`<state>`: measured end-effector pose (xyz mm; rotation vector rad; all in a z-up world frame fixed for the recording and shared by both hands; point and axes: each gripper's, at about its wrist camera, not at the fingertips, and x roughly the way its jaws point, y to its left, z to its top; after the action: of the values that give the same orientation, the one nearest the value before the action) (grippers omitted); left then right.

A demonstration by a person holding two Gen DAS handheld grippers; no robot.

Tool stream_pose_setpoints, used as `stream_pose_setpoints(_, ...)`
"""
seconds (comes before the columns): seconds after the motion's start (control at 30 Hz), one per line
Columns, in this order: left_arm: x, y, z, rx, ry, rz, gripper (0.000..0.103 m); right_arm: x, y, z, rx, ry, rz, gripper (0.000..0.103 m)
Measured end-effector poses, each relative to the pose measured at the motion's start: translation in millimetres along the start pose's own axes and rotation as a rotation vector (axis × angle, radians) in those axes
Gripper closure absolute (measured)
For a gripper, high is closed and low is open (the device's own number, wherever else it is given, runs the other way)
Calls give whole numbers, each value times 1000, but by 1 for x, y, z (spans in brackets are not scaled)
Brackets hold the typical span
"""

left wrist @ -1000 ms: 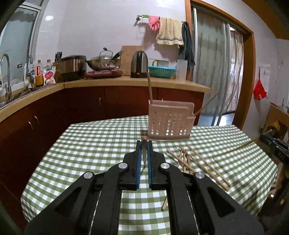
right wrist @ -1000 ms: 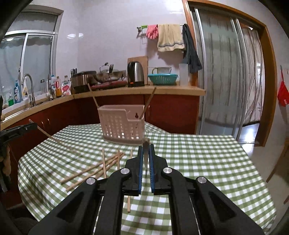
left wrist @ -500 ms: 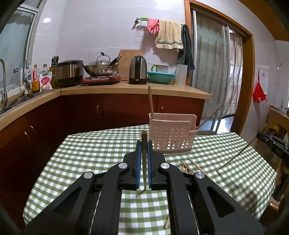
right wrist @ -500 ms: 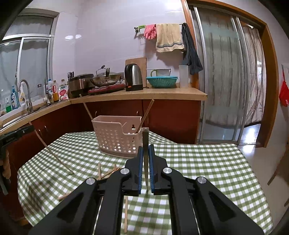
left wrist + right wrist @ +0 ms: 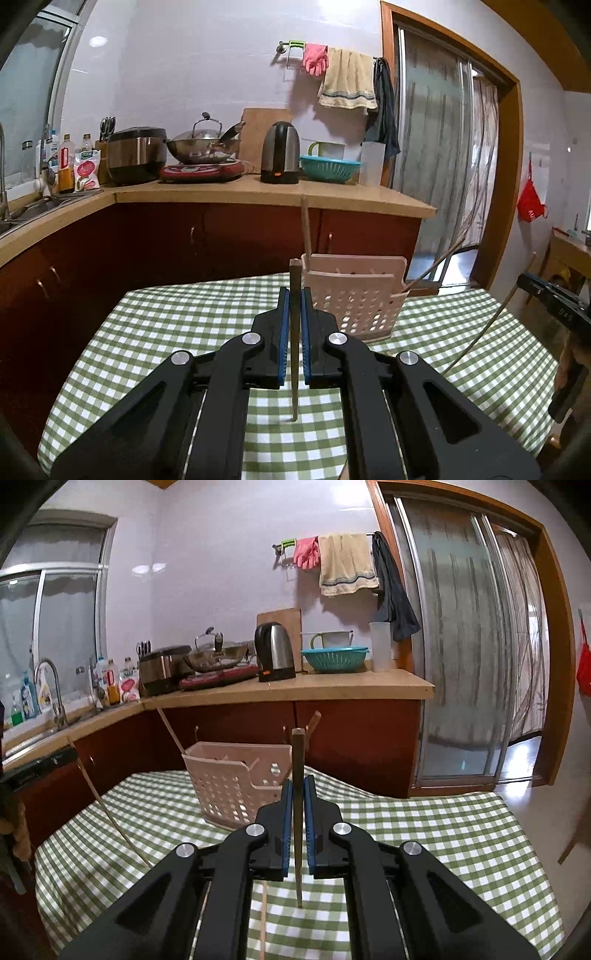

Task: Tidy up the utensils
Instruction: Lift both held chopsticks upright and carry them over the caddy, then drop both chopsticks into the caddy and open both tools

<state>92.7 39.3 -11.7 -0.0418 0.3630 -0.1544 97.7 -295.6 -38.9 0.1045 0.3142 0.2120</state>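
My left gripper (image 5: 294, 295) is shut on a wooden chopstick (image 5: 294, 384) that stands upright between the blue pads, its tip just above the checked tablecloth. The pink perforated basket (image 5: 358, 299) stands right behind it, with a chopstick (image 5: 306, 225) sticking up from it and another (image 5: 436, 262) leaning out to the right. My right gripper (image 5: 297, 786) is shut on a second upright chopstick (image 5: 298, 878), with the basket (image 5: 236, 782) ahead on the left. In the left wrist view the right gripper (image 5: 554, 299) shows at the right edge with its chopstick (image 5: 487, 325).
The table with the green checked cloth (image 5: 166, 325) ends near the dark red cabinets (image 5: 147, 240). One loose chopstick (image 5: 263, 915) lies on the cloth under my right fingers. The counter (image 5: 332, 686) holds a kettle, a wok and a teal bowl. A glass sliding door (image 5: 461, 664) is at the right.
Both grippers have risen and come nearer the basket, each carrying its chopstick. The loose chopsticks on the cloth have slipped almost out of view below the fingers.
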Motion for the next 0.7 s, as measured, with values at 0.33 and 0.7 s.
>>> stream_pose_setpoints(0.33, 1, -16, 65, 8, -124, -89, 96, -2, 15, 65, -8, -171, 92, 96)
stream_pose_setpoints(0.7, 50, -24, 129, -15, -244, -103, 96, 53, 12, 107, 19, -239, 121, 96)
